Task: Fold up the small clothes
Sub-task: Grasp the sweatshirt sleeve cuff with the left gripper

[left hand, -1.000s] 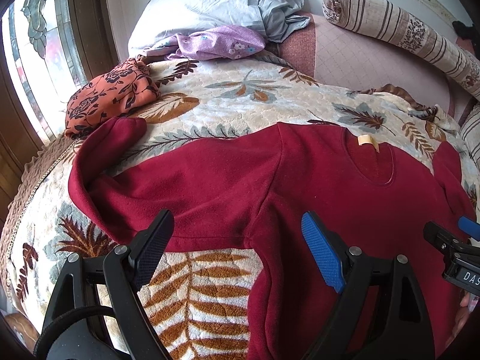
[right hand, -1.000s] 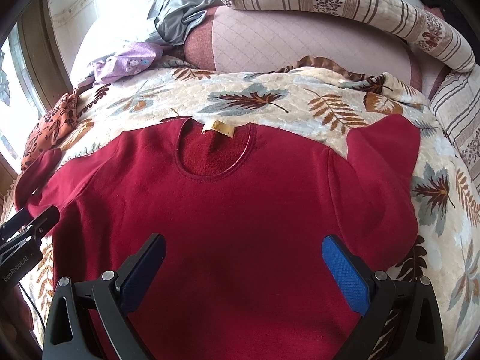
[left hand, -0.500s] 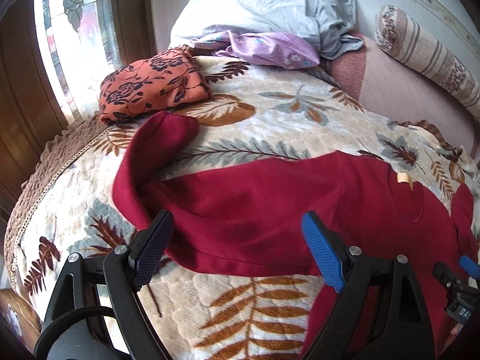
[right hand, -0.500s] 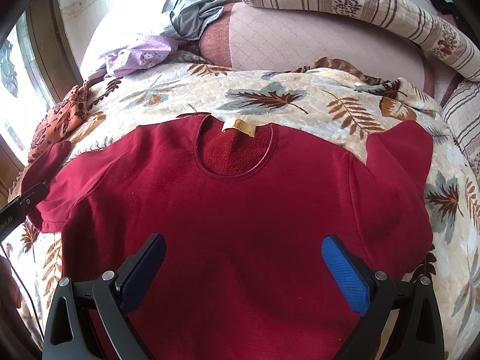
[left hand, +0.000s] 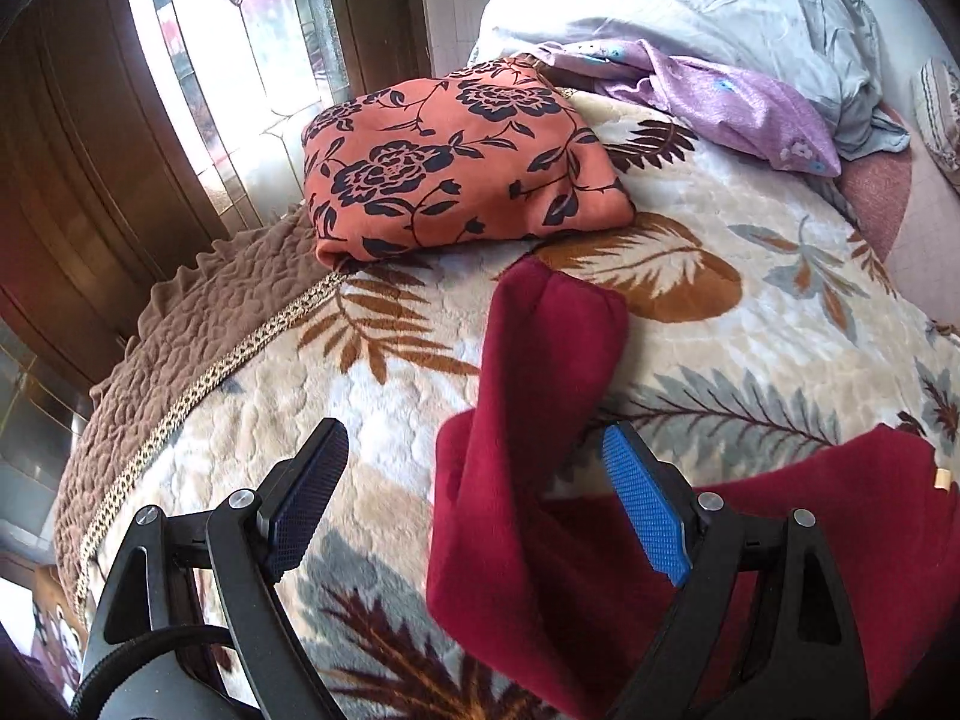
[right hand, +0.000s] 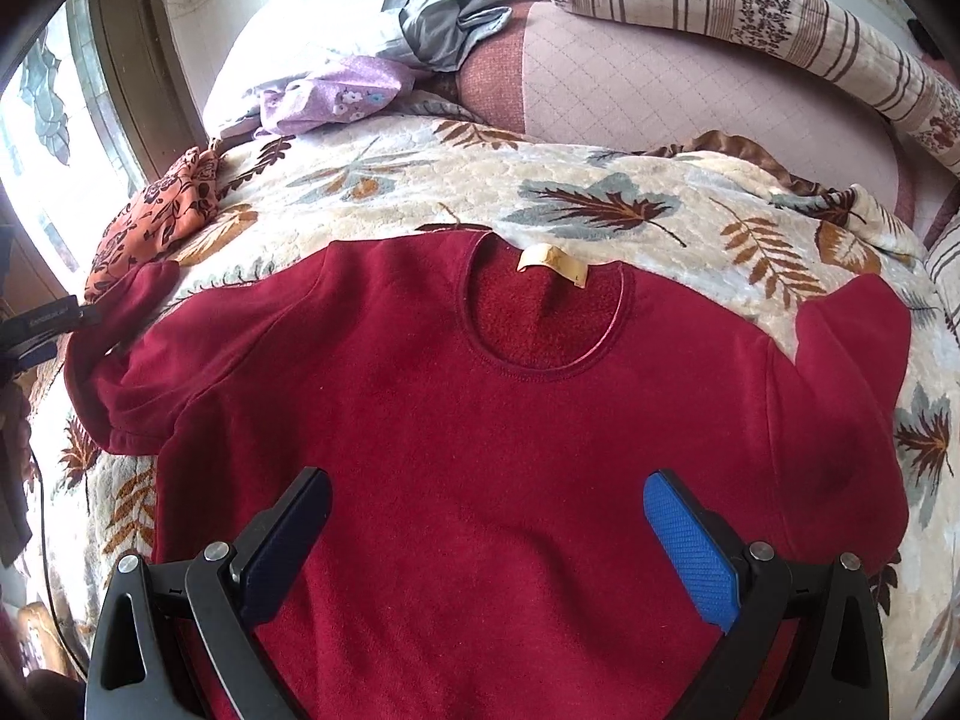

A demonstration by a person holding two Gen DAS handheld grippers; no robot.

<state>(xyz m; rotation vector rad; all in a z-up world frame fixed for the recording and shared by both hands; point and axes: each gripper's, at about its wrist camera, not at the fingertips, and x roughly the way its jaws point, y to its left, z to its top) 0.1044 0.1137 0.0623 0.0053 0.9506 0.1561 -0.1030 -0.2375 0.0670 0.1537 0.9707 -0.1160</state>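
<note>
A red sweater (right hand: 480, 450) lies face up on the leaf-patterned blanket (right hand: 600, 198) covering the bed, its neckline with a tan label (right hand: 552, 261) pointing toward the head of the bed. Its body is spread flat across the middle of the blanket. The sleeve (left hand: 540, 372) on the window side is bent, its cuff end lying toward the head of the bed, and the opposite sleeve (right hand: 852, 348) is turned up in the same direction near the bed's other edge.

Near the window-side edge of the bed sits a folded orange floral garment (left hand: 456, 162), just beyond the bent sleeve's cuff but apart from it. Further toward the head lie a crumpled purple garment (left hand: 750, 108) and a grey pillow (left hand: 690, 0). A striped bolster (right hand: 750, 18) runs along the head of the bed above a pink quilted sheet (right hand: 660, 96). A brown textured cover (left hand: 180, 348) hangs at the window-side edge of the bed.

The left tool (left hand: 477, 498) is spread wide, with the bent sleeve lying in the gap between its fingers; whether either pad touches the fabric cannot be told. The right tool (right hand: 489, 534) is also spread wide over the sweater's lower body, gripping nothing.
</note>
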